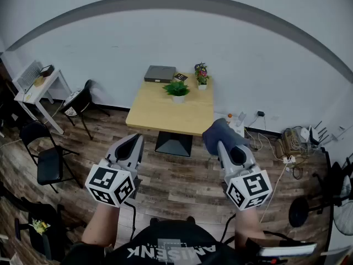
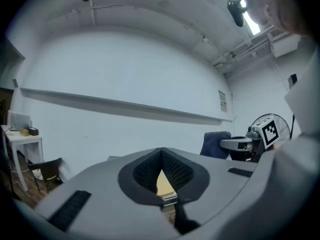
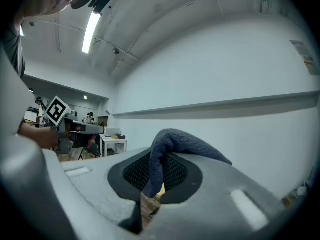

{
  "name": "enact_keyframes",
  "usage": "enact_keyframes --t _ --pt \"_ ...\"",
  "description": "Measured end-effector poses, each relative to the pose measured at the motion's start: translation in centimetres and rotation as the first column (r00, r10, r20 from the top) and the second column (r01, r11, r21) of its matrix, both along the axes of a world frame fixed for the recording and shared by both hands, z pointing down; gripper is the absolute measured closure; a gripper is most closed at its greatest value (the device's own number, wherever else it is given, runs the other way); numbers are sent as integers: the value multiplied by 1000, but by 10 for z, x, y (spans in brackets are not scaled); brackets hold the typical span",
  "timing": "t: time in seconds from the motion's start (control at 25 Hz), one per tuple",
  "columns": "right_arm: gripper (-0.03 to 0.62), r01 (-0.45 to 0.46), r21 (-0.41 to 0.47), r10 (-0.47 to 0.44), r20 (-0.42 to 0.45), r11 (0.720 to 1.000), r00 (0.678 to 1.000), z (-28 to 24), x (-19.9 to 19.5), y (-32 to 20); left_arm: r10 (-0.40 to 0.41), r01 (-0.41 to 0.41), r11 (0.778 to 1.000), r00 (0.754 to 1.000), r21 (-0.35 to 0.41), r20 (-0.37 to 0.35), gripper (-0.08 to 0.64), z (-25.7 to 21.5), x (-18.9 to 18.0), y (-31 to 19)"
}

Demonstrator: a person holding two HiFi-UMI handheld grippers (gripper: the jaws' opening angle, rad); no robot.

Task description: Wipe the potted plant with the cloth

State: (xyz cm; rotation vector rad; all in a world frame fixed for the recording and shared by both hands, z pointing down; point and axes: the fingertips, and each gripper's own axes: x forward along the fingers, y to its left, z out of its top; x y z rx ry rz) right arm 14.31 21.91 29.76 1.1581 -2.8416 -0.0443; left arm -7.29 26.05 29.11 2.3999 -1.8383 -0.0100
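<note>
A green potted plant [image 1: 177,89] in a white pot stands on the far half of a wooden table [image 1: 165,115] across the room. Both grippers are held well short of the table, over the wood floor. My right gripper [image 1: 222,141] is shut on a dark blue cloth [image 1: 219,132]; in the right gripper view the cloth [image 3: 172,143] is pinched between the pads and drapes over the right jaw. My left gripper [image 1: 136,139] is shut with nothing in it; its pads [image 2: 172,170] meet at the tip. The left gripper view also catches the cloth [image 2: 215,143].
On the table are also a small flowering pot [image 1: 202,75] and a grey flat box [image 1: 160,73]. Black chairs [image 1: 49,159] and a white side table [image 1: 38,90] stand at left. Cables and a power strip [image 1: 284,148] lie at right, with a fan [image 1: 342,214] beyond.
</note>
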Motion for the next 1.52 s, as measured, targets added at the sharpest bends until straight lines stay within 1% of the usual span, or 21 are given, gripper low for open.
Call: enact_keyframes --t 0.2,0.32,0.4,0.48,0.6,0.8,0.88,0.96,1.04,1.2,1.36,1.52 --pt "565 -3 3 3 -3 1000 1000 0 0 7 15 -15 1000 999 8 -31 558 -3 3 11" --pt "565 -10 2 10 2 1000 1000 -2 1 10 16 -16 1000 1000 0 -20 558 -2 2 15" --pt "565 -17 -12 18 22 1000 1000 -2 1 14 18 -18 1000 1000 -6 -6 558 -1 1 19" --pt "565 -8 -18 8 45 1000 999 -3 -1 18 29 -29 1000 1000 -4 -4 558 -2 1 22" --pt "565 -12 -21 13 50 1000 999 -4 -4 22 44 -44 999 999 3 -3 558 -3 0 28" --pt "565 -25 -33 27 44 999 999 -1 -16 31 17 -17 1000 1000 -3 1 558 2 -18 37" --pt "565 -26 -20 26 33 999 999 -2 -25 36 32 -32 999 999 -2 -13 558 4 -25 41" --pt "565 -30 17 30 -1 999 1000 -3 -35 43 57 -57 998 998 4 -31 558 6 -31 45" --pt "565 -35 40 35 -13 999 999 -2 -43 51 77 -77 997 996 9 -44 558 10 -37 47" --pt "565 -44 19 44 -6 999 999 10 -57 59 89 -89 996 995 8 -54 558 21 -51 50" --pt "565 -46 10 46 -3 999 999 11 -62 49 94 -94 996 994 8 -55 558 23 -58 38" --pt "565 -44 -8 45 15 999 999 16 -67 18 87 -87 996 995 -9 -47 558 27 -64 12"
